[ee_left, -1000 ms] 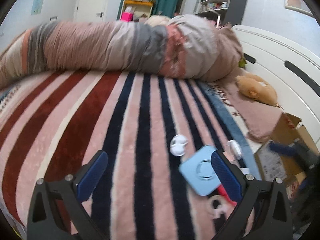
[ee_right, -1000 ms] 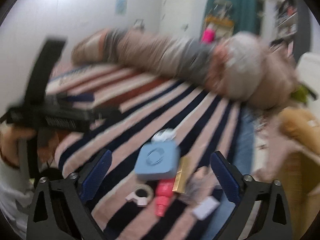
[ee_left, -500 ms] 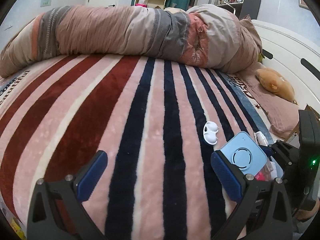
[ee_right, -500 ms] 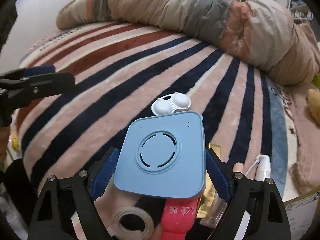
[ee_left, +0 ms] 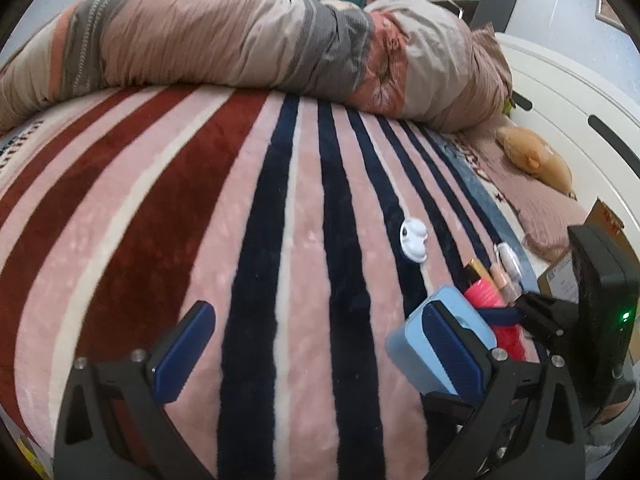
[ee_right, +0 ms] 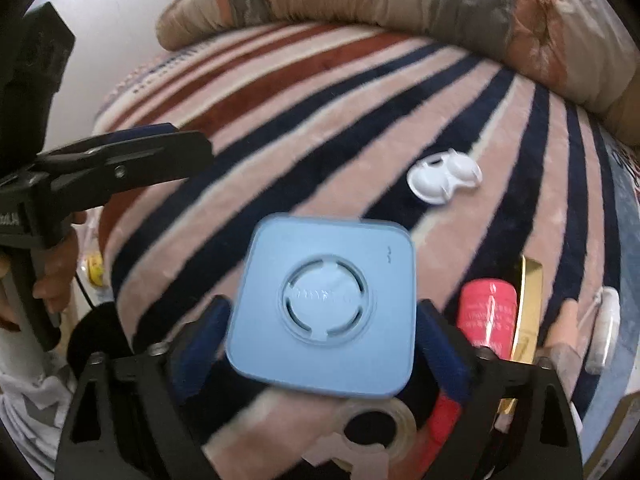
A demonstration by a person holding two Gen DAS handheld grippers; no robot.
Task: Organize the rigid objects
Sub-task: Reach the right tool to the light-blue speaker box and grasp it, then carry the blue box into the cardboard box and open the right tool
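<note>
My right gripper [ee_right: 320,344] is shut on a light blue square box [ee_right: 324,308] and holds it just above the striped blanket. The box also shows in the left wrist view [ee_left: 444,336], behind my left gripper's right finger. My left gripper [ee_left: 316,344] is open and empty over the blanket, left of the box. A white two-cup case [ee_right: 444,178] lies beyond the box; it also shows in the left wrist view [ee_left: 414,240]. A red tube [ee_right: 486,312], a gold box [ee_right: 530,312] and a tape roll [ee_right: 372,428] lie by the right gripper.
A rolled duvet [ee_left: 240,48] lies across the far side of the bed. A brown plush toy [ee_left: 532,156] sits at the right by the white headboard [ee_left: 568,92]. A cardboard box [ee_left: 560,276] stands at the right bed edge. Small bottles [ee_right: 604,328] lie right of the gold box.
My right gripper has closed on the blue box and lifted it slightly. My left gripper has dropped lower, and the box now sits behind its right finger.
</note>
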